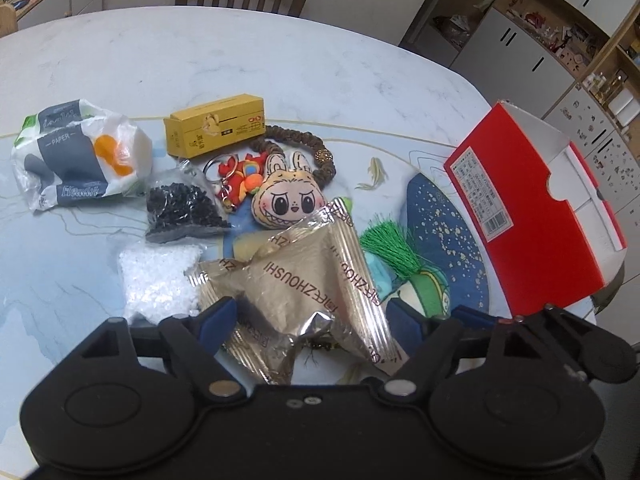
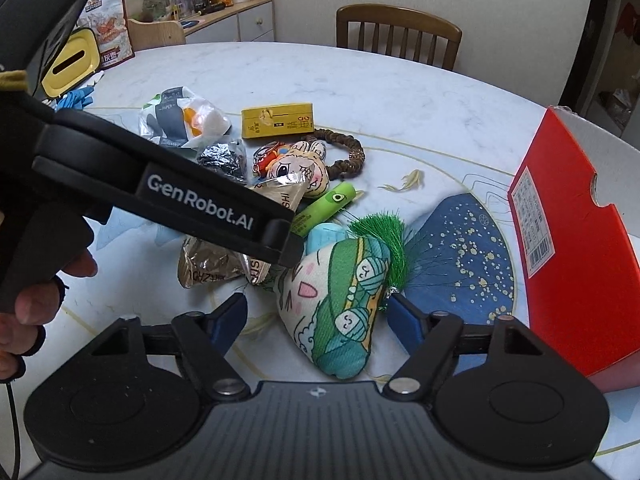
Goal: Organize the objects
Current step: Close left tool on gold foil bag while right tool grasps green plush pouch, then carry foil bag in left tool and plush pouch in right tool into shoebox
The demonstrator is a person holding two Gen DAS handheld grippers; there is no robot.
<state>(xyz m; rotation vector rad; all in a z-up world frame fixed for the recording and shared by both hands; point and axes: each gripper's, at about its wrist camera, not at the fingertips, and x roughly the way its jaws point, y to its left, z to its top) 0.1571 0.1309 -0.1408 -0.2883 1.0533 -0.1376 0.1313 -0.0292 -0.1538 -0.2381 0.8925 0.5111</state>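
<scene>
Marble table (image 1: 280, 52) | gold foil snack packets (image 1: 304, 280) crinkled, brown lettering

L gripper (image 1: 308, 320): jaws spread wide, blue-padded fingertips (image 1: 218, 314) well apart, nothing clamped btwn them. From the right wrist view its black body reaches in from upper left, angled down toward centre, w/ the person's hand (image 2: 44, 280) wrapped round the handle at the left edge, fingers curled on the grip.

R gripper (image 2: 316, 316): jaws also wide apart, blue fingertips (image 2: 230, 318) either side, not pressing on anything. Sits low, pointing fwd, just to the right of the L one.
</scene>
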